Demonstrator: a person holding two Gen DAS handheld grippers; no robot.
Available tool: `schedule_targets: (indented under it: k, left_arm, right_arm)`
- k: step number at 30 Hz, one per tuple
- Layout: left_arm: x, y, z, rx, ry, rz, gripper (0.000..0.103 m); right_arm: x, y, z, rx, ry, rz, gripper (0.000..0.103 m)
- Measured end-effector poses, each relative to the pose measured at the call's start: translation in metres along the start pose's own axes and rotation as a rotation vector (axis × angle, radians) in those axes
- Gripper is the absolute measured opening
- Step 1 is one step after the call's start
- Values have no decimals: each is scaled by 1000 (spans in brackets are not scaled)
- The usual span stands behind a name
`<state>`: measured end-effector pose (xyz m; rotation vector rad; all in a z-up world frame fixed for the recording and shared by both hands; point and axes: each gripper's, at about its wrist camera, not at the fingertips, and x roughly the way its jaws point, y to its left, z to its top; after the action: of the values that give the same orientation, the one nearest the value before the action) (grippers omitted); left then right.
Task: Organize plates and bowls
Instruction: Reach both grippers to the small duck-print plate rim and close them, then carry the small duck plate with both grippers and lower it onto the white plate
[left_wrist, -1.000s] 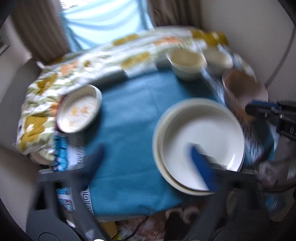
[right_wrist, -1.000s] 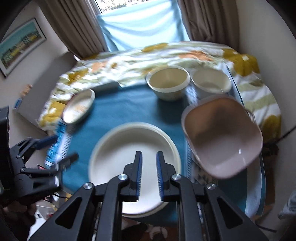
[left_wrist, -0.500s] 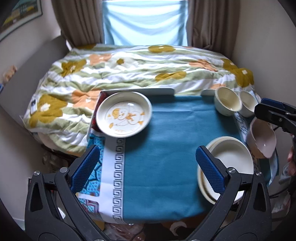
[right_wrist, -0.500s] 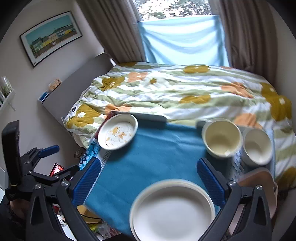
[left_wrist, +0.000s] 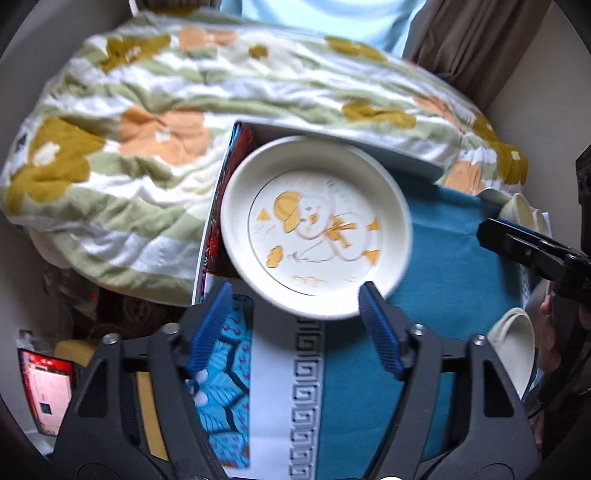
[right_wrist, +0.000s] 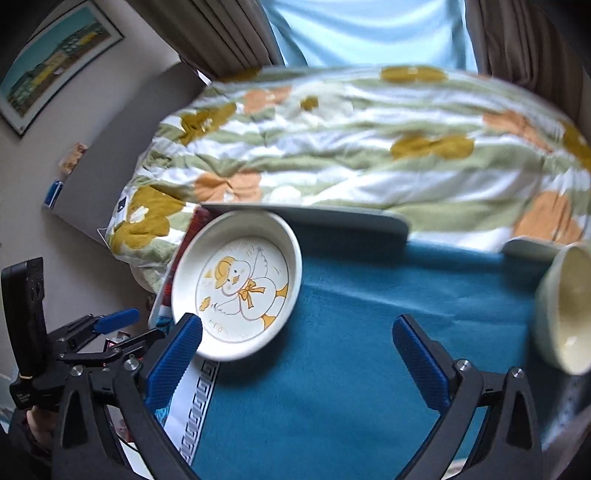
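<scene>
A white plate with an orange duck drawing (left_wrist: 316, 225) sits at the far left of the blue cloth (left_wrist: 454, 266); it also shows in the right wrist view (right_wrist: 236, 288). My left gripper (left_wrist: 295, 332) is open and empty, just in front of the plate's near rim. My right gripper (right_wrist: 295, 354) is open and empty, over the cloth to the right of the plate. A cream bowl (right_wrist: 565, 306) stands at the right. Stacked cream plates (left_wrist: 515, 350) peek in at the right edge of the left wrist view.
A flowered quilt (left_wrist: 147, 92) lies behind the table. A patterned blue and white mat (left_wrist: 229, 391) hangs at the table's left end. A magazine (left_wrist: 214, 221) lies under the plate's left side. Curtains (right_wrist: 221, 37) hang at the back.
Both grippers have moved left and closer to the duck plate. The left gripper now has the plate's near rim between its open fingers. The stacked plates and bowls slid toward the right edge.
</scene>
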<state>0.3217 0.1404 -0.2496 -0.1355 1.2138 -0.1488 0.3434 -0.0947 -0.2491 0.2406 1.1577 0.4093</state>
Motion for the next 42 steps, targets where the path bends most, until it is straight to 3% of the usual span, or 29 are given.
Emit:
schedule_targets:
  k: [2,6,10,11,15,17,19,30,42]
  left_arm:
    - [17,9,5,-2,30,-16,60]
    - [41,22,13,-5,68,-20,52]
    - [57,35,19,-34,99,-45,37]
    - [59,37,20,-39,99,-42,32]
    - [60,37,22,-39,84,-21,26]
    - [61,40,22,-53,79,3,15]
    - [60,44,22,-73,73,-4,14]
    - [53,47,19,-83,44,-27,14]
    - [31,20,15,-24,-16,-22,14]
  right_arm:
    - [19,-3,2,15,31,1,83]
    - [44,-5,9,32,64,-5,68]
    - [62,-4,17,26,76,-13,54]
    - [66,-3,18,23,82,-15,49]
    - [78,0,21,9,89,-17,32]
    - [79,3,22,-8,76,-29,25]
    - [81,5,22,-18,78,-50,15]
    - [72,8,14,-43,37,-52,13]
    - [31,12,-3,-103,-65,-82,13]
